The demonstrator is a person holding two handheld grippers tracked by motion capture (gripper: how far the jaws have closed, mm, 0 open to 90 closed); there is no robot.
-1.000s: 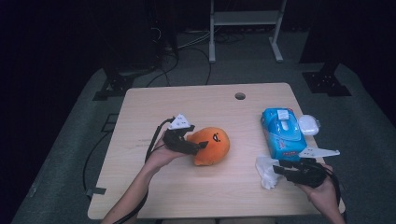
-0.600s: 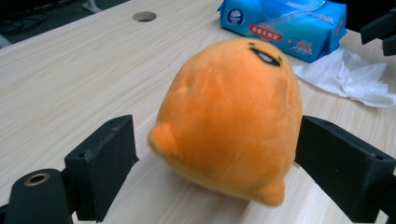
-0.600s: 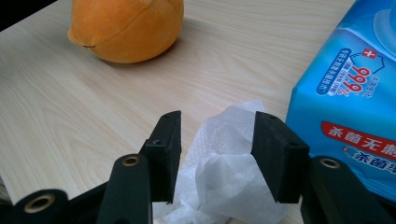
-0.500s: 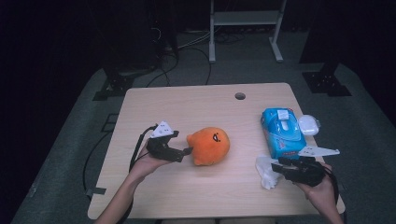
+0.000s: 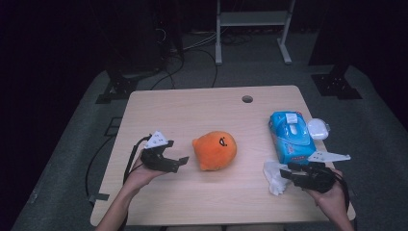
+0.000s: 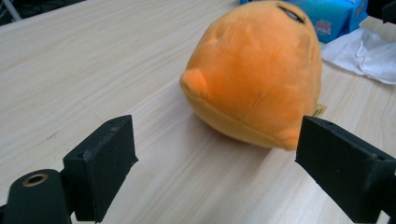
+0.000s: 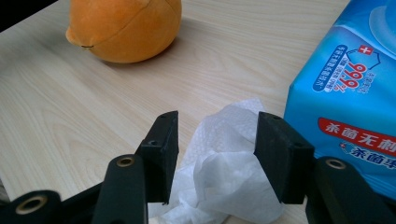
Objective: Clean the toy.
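An orange plush toy (image 5: 215, 150) with a small black face mark lies at the middle of the wooden table (image 5: 192, 110). My left gripper (image 5: 173, 162) is open just left of the toy, not touching it. In the left gripper view the jaws are wide apart with the plush toy (image 6: 257, 79) ahead of my left gripper (image 6: 219, 158). My right gripper (image 5: 287, 174) rests near the front right edge, open, at a crumpled white wipe (image 5: 275, 177). In the right gripper view the wipe (image 7: 224, 172) lies between the jaws of my right gripper (image 7: 217, 149).
A blue wipes pack (image 5: 291, 137) lies at the right, just behind the wipe, with a small white round object (image 5: 318, 128) beside it. A cable hole (image 5: 247, 99) is near the far edge. Stands and cables are on the dark floor beyond the table.
My left gripper, which was against the plush toy a second ago, has drawn back to the left and stands apart from it. The toy and my right gripper have stayed put.
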